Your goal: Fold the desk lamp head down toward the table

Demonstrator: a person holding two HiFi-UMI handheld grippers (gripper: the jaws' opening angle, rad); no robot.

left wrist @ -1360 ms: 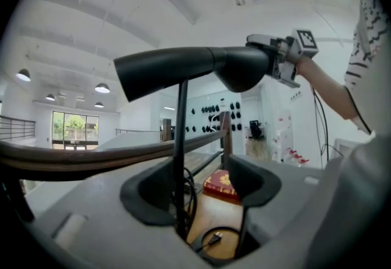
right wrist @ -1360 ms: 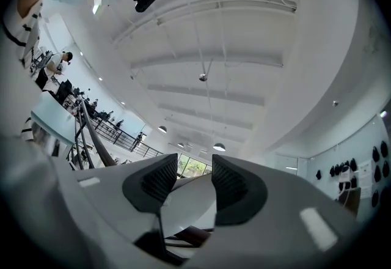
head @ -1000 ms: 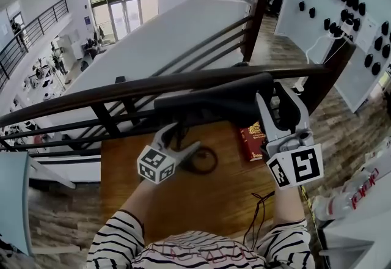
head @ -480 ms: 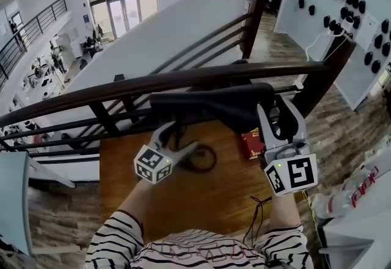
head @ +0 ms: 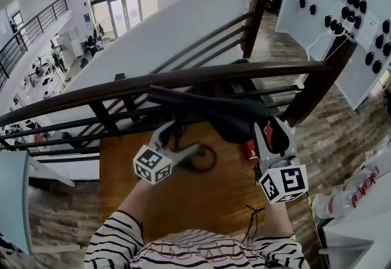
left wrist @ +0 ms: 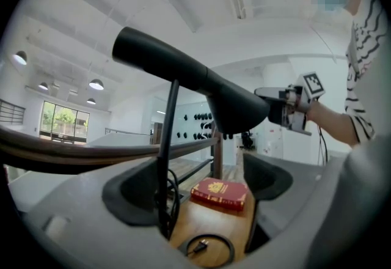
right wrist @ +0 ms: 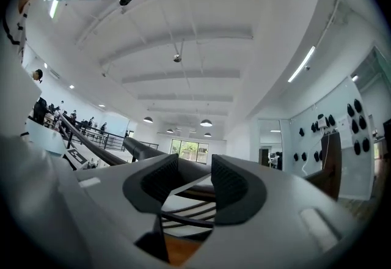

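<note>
The black desk lamp head (head: 214, 109) slants down to the right above the wooden table (head: 201, 206). My right gripper (head: 270, 130) is shut on its wide end, a finger on each side; the left gripper view shows it there (left wrist: 287, 109). In the right gripper view the dark lamp head (right wrist: 139, 147) runs in behind the left pad. My left gripper (head: 183, 139) sits low by the lamp's thin stem (left wrist: 166, 164). Its jaws have just been opening and stand wide apart, with the stem between them close to the left pad.
A red book (left wrist: 220, 193) lies on the table under the lamp head. A coiled black cable (head: 201, 159) lies beside the stem. A dark wooden railing (head: 153, 83) borders the table's far edge. Bottles (head: 354, 194) stand at the right.
The right gripper has come down toward the table, and the lamp head's wide end has tipped down with it. The left gripper has stayed by the stem.
</note>
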